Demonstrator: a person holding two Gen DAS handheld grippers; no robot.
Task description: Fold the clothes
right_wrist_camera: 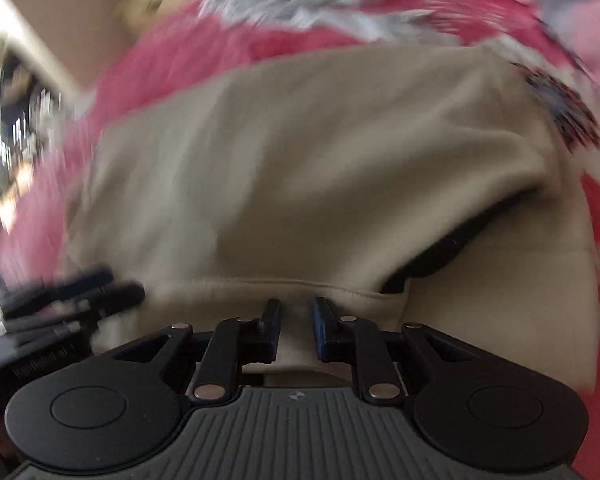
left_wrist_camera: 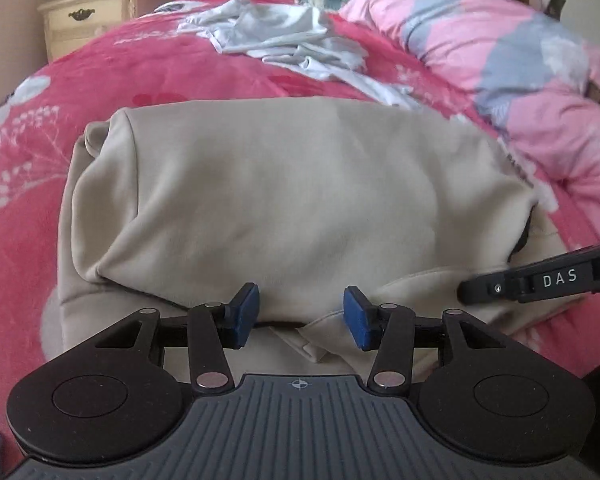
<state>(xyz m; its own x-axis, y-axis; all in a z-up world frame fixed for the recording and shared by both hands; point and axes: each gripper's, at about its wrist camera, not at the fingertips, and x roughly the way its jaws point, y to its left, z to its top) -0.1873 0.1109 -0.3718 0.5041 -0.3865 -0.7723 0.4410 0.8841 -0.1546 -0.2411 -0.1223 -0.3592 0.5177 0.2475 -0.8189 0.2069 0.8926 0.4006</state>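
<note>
A beige sweatshirt [left_wrist_camera: 292,196] lies folded over on the pink floral bed cover [left_wrist_camera: 112,80]. My left gripper [left_wrist_camera: 300,312] is open, its blue pads on either side of the garment's near edge, holding nothing. My right gripper [right_wrist_camera: 296,328] shows in its own blurred view with its jaws a narrow gap apart over the beige sweatshirt [right_wrist_camera: 300,160] near its hem; beige cloth shows between them, and whether they pinch it I cannot tell. The right gripper's black finger, marked DAS, also shows in the left wrist view [left_wrist_camera: 540,280] at the right edge.
A heap of white and pale grey clothes [left_wrist_camera: 284,36] lies farther back on the bed. A pink and grey quilt [left_wrist_camera: 500,52] is bunched at the back right. A cream bedside cabinet [left_wrist_camera: 88,20] stands at the back left.
</note>
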